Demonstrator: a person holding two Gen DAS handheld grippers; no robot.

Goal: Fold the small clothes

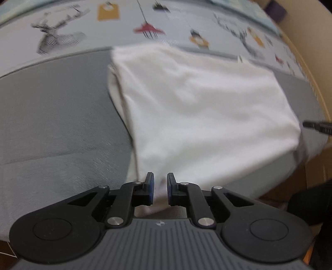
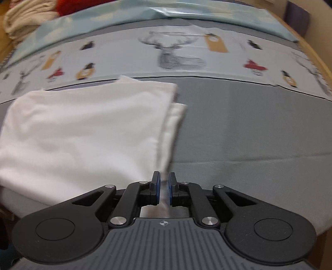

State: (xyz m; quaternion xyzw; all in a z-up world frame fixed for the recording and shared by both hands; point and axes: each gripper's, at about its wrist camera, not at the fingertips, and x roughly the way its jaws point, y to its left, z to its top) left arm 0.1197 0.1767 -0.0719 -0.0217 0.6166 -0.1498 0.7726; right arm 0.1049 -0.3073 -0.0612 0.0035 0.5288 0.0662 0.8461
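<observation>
A white garment [image 1: 197,108] lies folded into a rough rectangle on the grey bed sheet [image 1: 51,114]. In the left wrist view my left gripper [image 1: 160,187] pinches the garment's near left edge, and white cloth fills the narrow gap between its blue pads. The right wrist view has the same garment [image 2: 83,128] at the left. There my right gripper [image 2: 164,187] is shut on the near right corner, and a strip of cloth runs up between its pads. Layered edges show along the garment's right side.
A pale band printed with deer and figures [image 2: 176,56] runs across the sheet [image 2: 249,128] behind the garment. A cream pile of clothes [image 2: 25,16] sits at the far left. The wooden bed frame [image 2: 319,52] curves along the right. A black tip [image 1: 317,125] pokes in at the right edge.
</observation>
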